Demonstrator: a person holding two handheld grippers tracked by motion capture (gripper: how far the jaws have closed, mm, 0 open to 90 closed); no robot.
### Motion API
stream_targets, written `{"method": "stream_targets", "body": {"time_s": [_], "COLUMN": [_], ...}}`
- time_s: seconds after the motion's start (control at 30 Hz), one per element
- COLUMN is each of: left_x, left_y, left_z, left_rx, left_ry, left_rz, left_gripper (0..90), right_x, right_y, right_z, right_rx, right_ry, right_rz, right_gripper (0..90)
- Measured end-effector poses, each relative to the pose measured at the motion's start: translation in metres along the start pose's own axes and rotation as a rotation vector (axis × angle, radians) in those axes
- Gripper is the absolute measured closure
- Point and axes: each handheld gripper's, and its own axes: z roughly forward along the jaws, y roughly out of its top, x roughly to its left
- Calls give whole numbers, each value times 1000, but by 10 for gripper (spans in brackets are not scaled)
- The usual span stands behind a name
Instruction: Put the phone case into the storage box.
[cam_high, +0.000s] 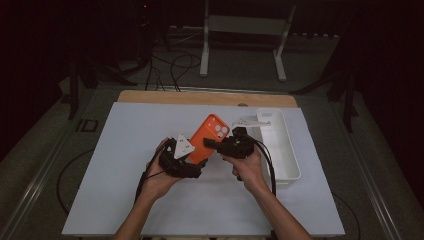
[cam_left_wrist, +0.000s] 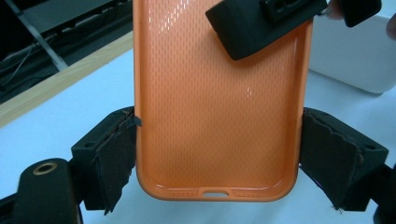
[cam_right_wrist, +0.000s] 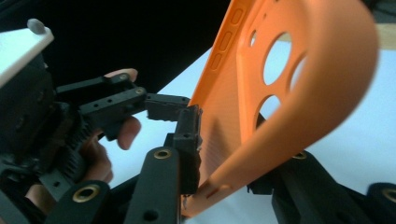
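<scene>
I hold orange soft-plastic phone case (cam_high: 209, 137) above white table mat (cam_high: 125, 175), just left of white plastic bin (cam_high: 285, 150). Left gripper (cam_left_wrist: 217, 154) clamped across case's bottom end, pads on both long edges. Right gripper (cam_right_wrist: 229, 186) jaws pinch case's side wall near camera cutouts. Risk I see: case flexible, already bowed at right grip; harder squeeze or twist between hands could pop it from left pads, drop it on mat beside bin.
</scene>
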Motion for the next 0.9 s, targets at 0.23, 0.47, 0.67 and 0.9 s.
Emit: {"method": "stream_targets", "body": {"time_s": [0.23,0.47,0.67,0.9], "left_x": [-4,-6,-4,3], "left_y": [1,1,1,0], "left_z": [4,6,6,1], "left_rx": [5,13,8,-7], "left_ry": [-6,-10,-26,-39], "left_rz": [8,4,-11,-44], "left_gripper": [160,153,134,105], "right_x": [9,13,15,15], "right_y": [-1,0,1,0], "right_z": [5,4,3,0], "right_rx": [27,48,51,70], "right_ry": [-7,-45,-55,-84], "right_rz": [-29,-76,-114,-155], "right_gripper": [839,880,881,880]}}
